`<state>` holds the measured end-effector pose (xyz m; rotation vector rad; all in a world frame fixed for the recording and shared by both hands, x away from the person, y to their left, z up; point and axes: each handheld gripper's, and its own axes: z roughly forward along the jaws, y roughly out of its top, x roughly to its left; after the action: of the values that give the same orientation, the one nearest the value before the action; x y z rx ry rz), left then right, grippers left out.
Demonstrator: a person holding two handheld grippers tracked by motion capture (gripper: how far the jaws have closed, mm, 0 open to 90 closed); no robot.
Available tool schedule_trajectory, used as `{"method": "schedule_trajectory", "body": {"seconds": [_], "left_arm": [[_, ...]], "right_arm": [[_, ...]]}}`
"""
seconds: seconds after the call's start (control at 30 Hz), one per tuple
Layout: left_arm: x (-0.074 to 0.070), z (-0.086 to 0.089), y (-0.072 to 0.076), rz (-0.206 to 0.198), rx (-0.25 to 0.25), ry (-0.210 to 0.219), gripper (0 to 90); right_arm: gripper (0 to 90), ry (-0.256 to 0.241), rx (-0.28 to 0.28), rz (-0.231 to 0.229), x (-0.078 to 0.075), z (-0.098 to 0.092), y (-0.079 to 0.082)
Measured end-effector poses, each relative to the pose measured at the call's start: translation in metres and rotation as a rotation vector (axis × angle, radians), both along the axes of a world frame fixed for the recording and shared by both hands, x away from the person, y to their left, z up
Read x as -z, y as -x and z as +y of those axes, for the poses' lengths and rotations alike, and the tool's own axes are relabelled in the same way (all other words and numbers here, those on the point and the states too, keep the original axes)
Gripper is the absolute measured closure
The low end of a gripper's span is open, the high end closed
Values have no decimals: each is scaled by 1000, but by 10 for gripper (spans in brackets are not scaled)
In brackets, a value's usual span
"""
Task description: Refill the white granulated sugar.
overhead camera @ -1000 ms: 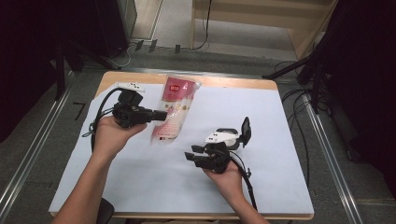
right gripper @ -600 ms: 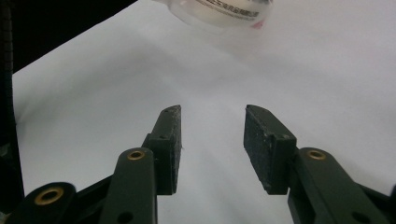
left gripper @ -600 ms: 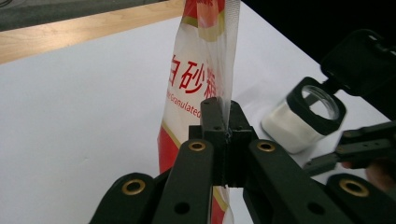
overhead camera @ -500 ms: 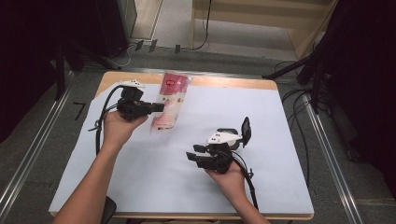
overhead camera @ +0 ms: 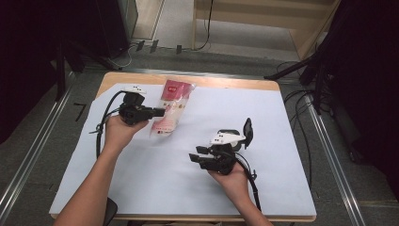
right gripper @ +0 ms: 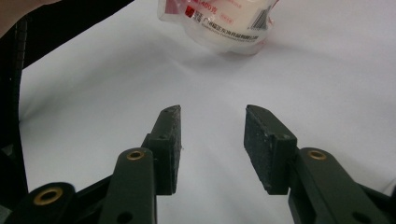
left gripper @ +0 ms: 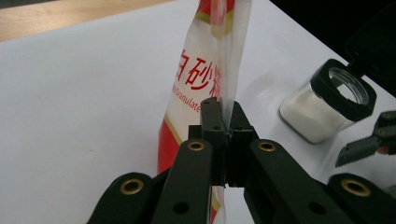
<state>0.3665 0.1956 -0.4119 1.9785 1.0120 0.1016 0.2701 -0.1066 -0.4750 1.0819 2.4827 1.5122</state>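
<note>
Left claw [overhead camera: 162,112] over white-papered table [overhead camera: 282,155]

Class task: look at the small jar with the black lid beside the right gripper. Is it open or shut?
Open. In the left gripper view the jar has its black lid flipped back, baring the round mouth above white grains.

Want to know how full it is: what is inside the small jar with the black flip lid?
The jar holds white grains, likely sugar, filling the lower part; its black collar hides the top level.
</note>
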Motion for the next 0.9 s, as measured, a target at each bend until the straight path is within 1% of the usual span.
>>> {"method": "schedule_trajectory", "body": {"seconds": [0.03, 0.07, 0.1, 0.13, 0.17, 0.23, 0.27, 0.3, 0.33, 0.37, 0.4, 0.43, 0.47, 0.53, 0.63, 0.67, 0.73, 0.8, 0.83, 0.9], "left_arm": [[2, 1, 2, -8, -1, 1, 899], [3, 2, 3, -6, 7, 3, 897], [4, 4, 5, -11, 3, -10, 896], [5, 7, 6, -7, -2, -4, 895], [5, 8, 8, 5, -2, -10, 895], [5, 11, 11, -13, -2, -29, 891], [6, 12, 12, -13, 6, -28, 887], [6, 12, 13, -2, -2, -28, 885], [7, 14, 14, 2, 5, -28, 882], [7, 15, 15, -2, -2, -29, 882], [7, 16, 16, 0, 3, -38, 879], [7, 17, 17, 1, 2, -38, 876], [8, 18, 18, 1, -3, -29, 873], [8, 21, 19, 9, 5, -34, 865], [8, 23, 22, 4, 11, -52, 851], [8, 24, 23, 4, 7, -39, 846], [9, 25, 26, 3, 9, -49, 844], [9, 26, 28, 5, 11, -37, 840], [9, 27, 28, 5, 12, -20, 823], [8, 29, 29, 4, 15, -7, 792]], "right_arm": [[571, 0, -1, 2, -1, -1, 0], [571, 1, -4, 11, -1, -2, 1], [571, -1, -4, 12, -1, -3, 1], [571, -4, -4, 15, -1, -4, 1], [571, -5, -5, 12, -1, -5, 2], [570, -7, -2, 11, -2, -7, 2], [570, -10, 1, 15, -3, -8, 2], [570, -12, 1, 10, -3, -9, 1], [569, -15, 2, 7, -3, -9, 1], [568, -12, 1, 8, -4, -10, 1], [568, -11, 1, 8, -4, -10, 1], [568, -12, 2, 7, -5, -11, 1], [568, -8, 1, 4, -5, -11, 1], [568, -4, 1, 0, -6, -12, 1], [568, -7, 4, -1, -7, -13, 0], [568, -7, 5, -3, -7, -14, 0], [569, -2, 4, -7, -7, -14, 0], [569, 1, 4, -11, -8, -15, 0], [569, 1, 3, -12, -8, -14, 0], [569, 5, -1, -15, -8, -14, 0]]}}
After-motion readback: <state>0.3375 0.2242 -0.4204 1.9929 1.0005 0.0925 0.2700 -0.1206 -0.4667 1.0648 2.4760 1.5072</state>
